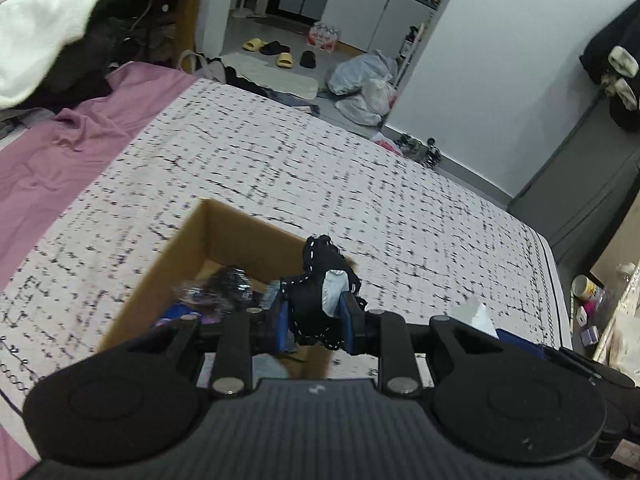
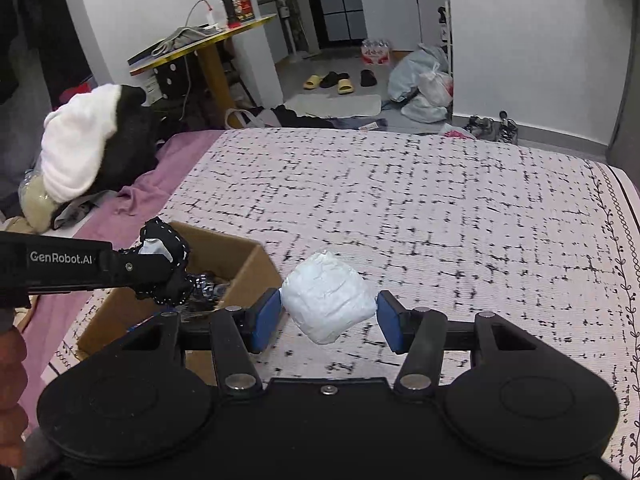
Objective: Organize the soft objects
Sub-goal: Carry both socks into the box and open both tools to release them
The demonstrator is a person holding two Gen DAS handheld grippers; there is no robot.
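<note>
Black white-stitched cloth [image 1: 316, 296] bunched above open cardboard box [image 1: 168, 264]; white crumpled bundle [image 2: 328, 300] over bedspread

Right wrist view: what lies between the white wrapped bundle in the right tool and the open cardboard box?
Only bare black-and-white patterned bedcover separates the white wrapped bundle from the brown cardboard box; the right tool's blue pad sits just below that gap.

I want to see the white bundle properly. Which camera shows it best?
The right wrist view: the white bundle sits whole between the right gripper pads. The left wrist view catches only a white sliver at its edge.
</note>
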